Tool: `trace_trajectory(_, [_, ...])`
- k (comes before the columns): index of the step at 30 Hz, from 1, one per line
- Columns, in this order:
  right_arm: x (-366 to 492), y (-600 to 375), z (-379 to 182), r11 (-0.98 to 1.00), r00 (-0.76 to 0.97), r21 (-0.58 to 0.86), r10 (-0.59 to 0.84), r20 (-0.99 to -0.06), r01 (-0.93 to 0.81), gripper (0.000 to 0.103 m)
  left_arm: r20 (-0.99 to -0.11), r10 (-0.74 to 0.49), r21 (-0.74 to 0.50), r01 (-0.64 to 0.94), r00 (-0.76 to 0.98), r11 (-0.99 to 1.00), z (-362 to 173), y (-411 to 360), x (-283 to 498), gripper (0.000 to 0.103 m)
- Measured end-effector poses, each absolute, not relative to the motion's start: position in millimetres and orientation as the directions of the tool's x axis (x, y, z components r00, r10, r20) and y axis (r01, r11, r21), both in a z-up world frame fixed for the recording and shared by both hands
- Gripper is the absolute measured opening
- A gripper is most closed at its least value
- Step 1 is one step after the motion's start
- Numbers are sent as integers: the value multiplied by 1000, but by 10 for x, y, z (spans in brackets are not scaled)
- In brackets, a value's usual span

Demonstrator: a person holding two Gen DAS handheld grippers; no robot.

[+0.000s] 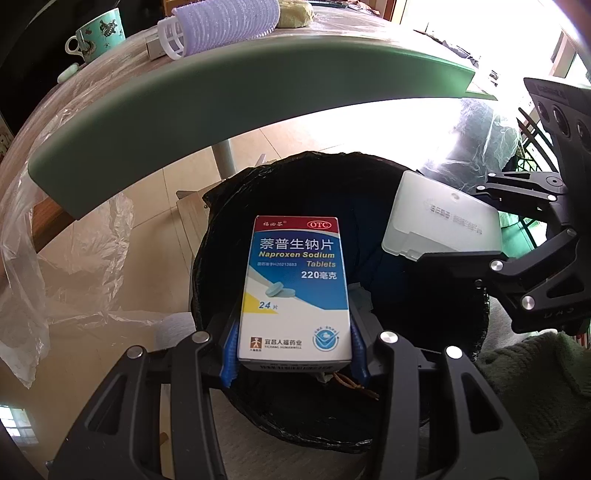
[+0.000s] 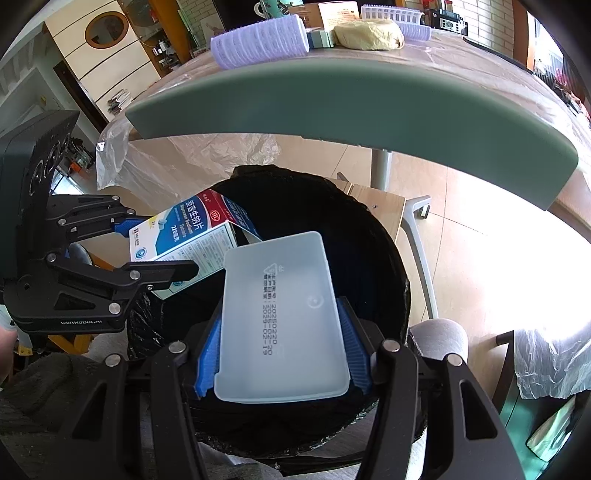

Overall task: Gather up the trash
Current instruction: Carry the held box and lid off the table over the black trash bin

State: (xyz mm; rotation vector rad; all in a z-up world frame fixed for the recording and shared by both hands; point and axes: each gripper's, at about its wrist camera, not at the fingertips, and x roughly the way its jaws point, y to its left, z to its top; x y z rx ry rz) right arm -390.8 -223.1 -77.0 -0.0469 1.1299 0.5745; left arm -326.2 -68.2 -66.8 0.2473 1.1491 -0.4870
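While both items hang above the black-lined trash bin [image 1: 332,177], the medicine box [image 1: 295,288] sits clamped in the left gripper [image 1: 295,354] and the translucent plastic lid [image 2: 280,314] is pinched by the right gripper [image 2: 284,354]. Beyond, hair rollers [image 2: 258,40] lie near the table's [image 2: 332,107] green edge.

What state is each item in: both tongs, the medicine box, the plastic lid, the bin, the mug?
Left tongs: shut on medicine box.
Right tongs: shut on plastic lid.
Medicine box: held over bin.
Plastic lid: held over bin.
Bin: open, black-lined.
Mug: upright on table.
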Motion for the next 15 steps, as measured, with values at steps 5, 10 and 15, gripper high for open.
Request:
trace_trajectory(5, [-3906, -2232, -812, 856, 294, 245, 404, -866, -455, 56, -919, -234, -53, 488, 318, 871, -691, -691, -3242, 47])
trace_trajectory(10, [-3900, -2237, -846, 859, 291, 240, 397, -871, -452, 56, -921, -226, -48, 486, 316, 873, -712, -707, -3230, 47])
trace_trajectory(15, [-3891, -2236, -882, 862, 287, 237, 390, -875, -449, 56, -924, -220, -44, 486, 313, 873, -738, -726, -3223, 47])
